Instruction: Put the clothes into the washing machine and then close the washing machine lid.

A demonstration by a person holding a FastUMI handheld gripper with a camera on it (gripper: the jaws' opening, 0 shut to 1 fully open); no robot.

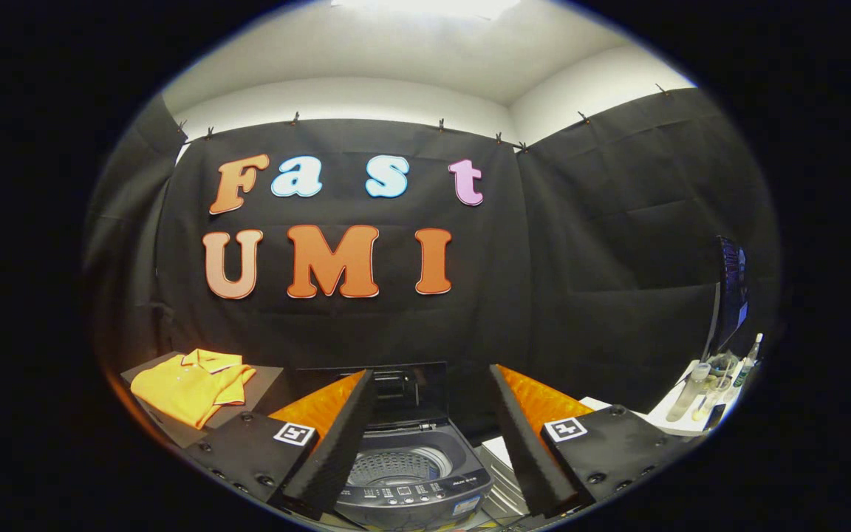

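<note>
The tool hangs with its two fingers spread wide and nothing between them, above a small washing machine whose lid stands raised at twelve o'clock, leaving the perforated drum open. A folded yellow polo shirt lies on a dark board on the table at about ten o'clock from the machine, beyond the left finger. Bottles stand on a white tray by a monitor at three o'clock.
</note>
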